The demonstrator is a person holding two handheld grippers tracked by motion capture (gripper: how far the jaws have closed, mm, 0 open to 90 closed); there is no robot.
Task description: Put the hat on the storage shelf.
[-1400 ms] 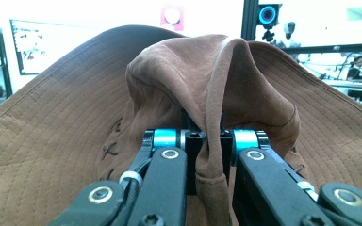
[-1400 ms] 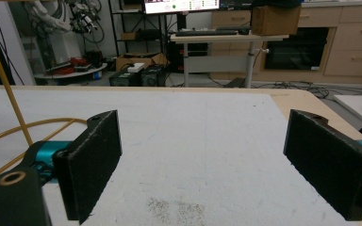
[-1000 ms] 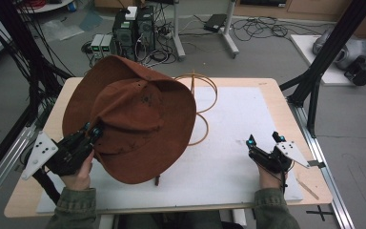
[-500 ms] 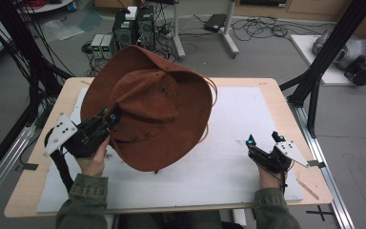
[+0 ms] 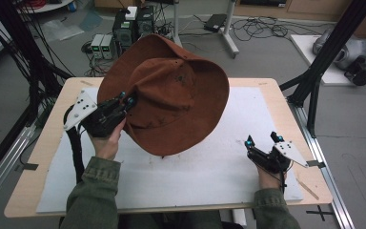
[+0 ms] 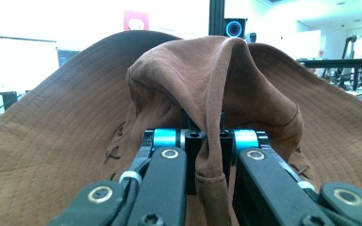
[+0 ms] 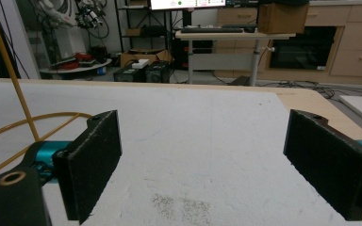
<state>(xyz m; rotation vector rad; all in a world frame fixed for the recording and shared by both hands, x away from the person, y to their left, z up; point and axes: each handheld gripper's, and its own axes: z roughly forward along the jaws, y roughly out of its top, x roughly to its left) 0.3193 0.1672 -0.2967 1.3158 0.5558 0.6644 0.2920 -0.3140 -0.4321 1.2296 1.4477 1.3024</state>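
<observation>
from above, the left gripper [image 5: 124, 101] is clamped on the brim of the brown suede hat [image 5: 171, 95], lifted off the white mat [image 5: 209, 167] and hiding whatever sits beneath. the right gripper [image 5: 265, 141] rests apart, jaws wide, nothing in them. left gripper view: a fold of brim pinched tight, hat [image 6: 217, 84] blocking the room. right gripper view: a yellow wire stand [image 7: 9, 80], cut off at the left edge.
</observation>
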